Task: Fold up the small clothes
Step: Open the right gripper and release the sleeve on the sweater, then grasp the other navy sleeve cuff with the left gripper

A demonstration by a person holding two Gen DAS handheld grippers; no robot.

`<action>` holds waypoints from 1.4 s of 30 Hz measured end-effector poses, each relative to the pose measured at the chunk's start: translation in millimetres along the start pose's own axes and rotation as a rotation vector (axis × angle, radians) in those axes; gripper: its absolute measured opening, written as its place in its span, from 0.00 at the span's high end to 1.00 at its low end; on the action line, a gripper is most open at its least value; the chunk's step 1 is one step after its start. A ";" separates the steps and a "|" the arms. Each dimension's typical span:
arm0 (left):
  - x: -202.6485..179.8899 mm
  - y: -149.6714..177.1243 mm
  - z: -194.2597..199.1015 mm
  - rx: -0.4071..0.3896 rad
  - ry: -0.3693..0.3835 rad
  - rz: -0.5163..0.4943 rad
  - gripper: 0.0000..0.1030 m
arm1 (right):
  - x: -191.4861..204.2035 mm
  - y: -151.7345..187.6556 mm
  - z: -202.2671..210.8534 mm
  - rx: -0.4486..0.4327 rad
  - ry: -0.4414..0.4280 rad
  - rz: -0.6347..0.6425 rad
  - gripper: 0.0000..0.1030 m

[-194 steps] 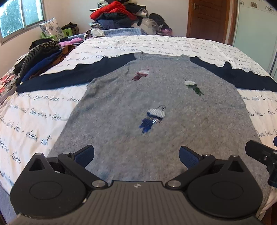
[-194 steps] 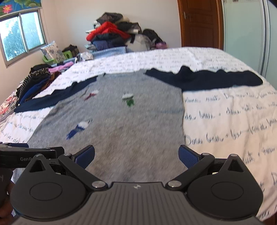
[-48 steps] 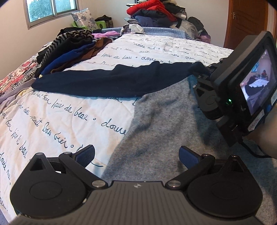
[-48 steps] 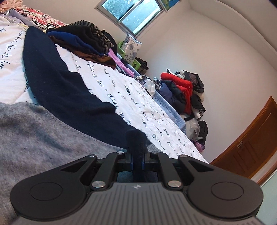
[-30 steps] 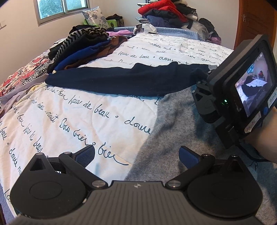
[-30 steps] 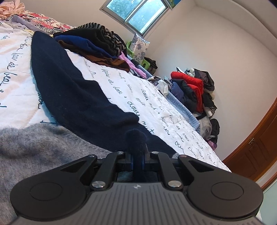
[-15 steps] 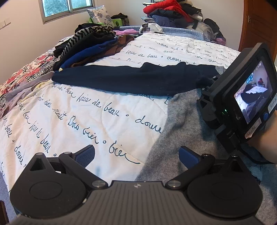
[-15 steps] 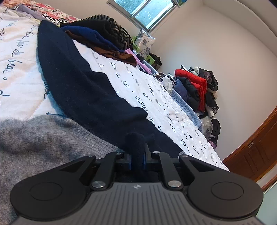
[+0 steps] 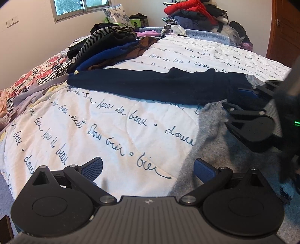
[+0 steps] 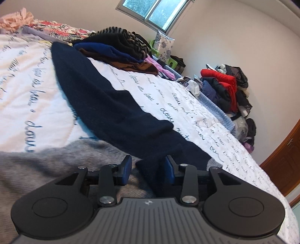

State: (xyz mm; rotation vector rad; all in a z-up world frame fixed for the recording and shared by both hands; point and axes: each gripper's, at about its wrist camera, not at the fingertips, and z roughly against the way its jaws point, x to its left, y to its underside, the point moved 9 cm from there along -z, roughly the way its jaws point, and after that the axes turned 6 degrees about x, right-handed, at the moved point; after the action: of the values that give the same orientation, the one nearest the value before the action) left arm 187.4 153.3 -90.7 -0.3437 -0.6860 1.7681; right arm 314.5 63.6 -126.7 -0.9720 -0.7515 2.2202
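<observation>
A grey sweater (image 9: 210, 135) with navy sleeves lies flat on the bed. Its navy left sleeve (image 9: 150, 84) stretches out to the left over the white quilt (image 9: 93, 120). My left gripper (image 9: 148, 167) is open and empty, low over the quilt at the sweater's left edge. My right gripper (image 10: 147, 168) is at the sleeve's shoulder end, jaws parted, with a pinched ridge of navy sleeve (image 10: 148, 169) still standing between them. The sleeve (image 10: 105, 101) runs away from it. The right gripper also shows in the left wrist view (image 9: 249, 93).
A stack of dark, striped, blue and brown clothes (image 9: 112, 45) sits on the bed beyond the sleeve's cuff. A heap with a red jacket (image 9: 189, 11) lies at the far end. A wooden door (image 9: 281, 37) is at the right. Floral bedding (image 9: 35, 75) lies at the left.
My right gripper, shut on the navy sleeve at the shoulder before, has opened its jaws. My left gripper has drifted left, over the quilt beside the sweater.
</observation>
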 end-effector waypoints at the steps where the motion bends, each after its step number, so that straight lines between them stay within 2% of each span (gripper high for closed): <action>1: 2.3 -0.6 -0.5 0.000 -0.008 0.001 0.00 | 0.1 0.6 4.9 0.003 -0.018 -0.011 0.63; 4: 8.0 -2.1 -2.0 0.000 -0.019 0.015 0.00 | -3.5 1.0 15.3 0.008 -0.033 -0.046 0.62; 5: 9.9 -2.8 -2.7 0.000 -0.020 0.019 0.00 | -7.9 1.8 19.8 0.016 -0.036 -0.077 0.57; 6: 11.1 -3.3 -3.3 0.000 -0.021 0.023 0.00 | -17.3 5.9 27.0 0.048 -0.056 -0.171 0.50; 7: 12.0 -3.7 -3.8 0.000 -0.022 0.026 0.00 | -17.3 5.9 27.0 0.048 -0.056 -0.171 0.32; 8: 12.4 -4.1 -4.7 0.001 -0.022 0.029 0.00 | -23.2 9.5 29.7 0.061 -0.074 -0.229 0.25; 10: 12.5 -4.6 -6.6 0.003 -0.022 0.031 0.00 | -33.6 20.7 36.3 0.100 -0.114 -0.359 0.25; 14: 10.5 -4.9 -10.5 0.016 -0.005 0.040 0.00 | -38.9 31.7 42.0 0.140 -0.108 -0.433 0.24; 16: 12.0 -6.0 -12.5 0.016 -0.003 0.049 0.00 | -40.7 42.2 48.6 0.170 -0.120 -0.503 0.21; 21: 26.8 -14.8 -22.1 0.016 -0.052 0.053 0.00 | -49.8 53.9 61.6 0.173 -0.138 -0.619 0.18; 26: 50.7 -24.8 -35.1 0.033 -0.041 0.109 0.00 | -62.2 69.1 84.2 0.168 -0.147 -0.766 0.13; 29: 67.5 -34.7 -43.2 0.029 -0.057 0.145 0.00 | -62.0 73.2 100.5 0.140 -0.141 -0.757 0.13; 31: 83.8 -46.4 -49.0 0.025 -0.069 0.181 0.00 | -63.3 78.9 115.2 0.122 -0.057 -0.729 0.13; 35: 115.3 -73.2 -63.9 0.029 -0.018 0.288 0.00 | -64.3 86.7 122.5 0.113 -0.122 -0.762 0.13; 37: 130.1 -87.7 -75.9 0.041 0.052 0.357 0.00 | -66.8 93.8 124.3 0.117 -0.148 -0.807 0.13; 40: 155.5 -103.4 -98.9 0.090 0.144 0.512 0.00 | -68.3 106.2 124.7 0.140 -0.132 -0.824 0.13; 42: 171.0 -110.5 -111.1 0.103 0.179 0.599 0.02 | -68.3 113.2 125.5 0.155 -0.119 -0.821 0.13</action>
State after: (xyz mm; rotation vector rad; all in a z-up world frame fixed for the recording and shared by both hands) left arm 282.1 364.9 -91.6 -0.6796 -0.3780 2.2912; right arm 221.7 -91.5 -102.7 -0.3467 -0.8250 1.5797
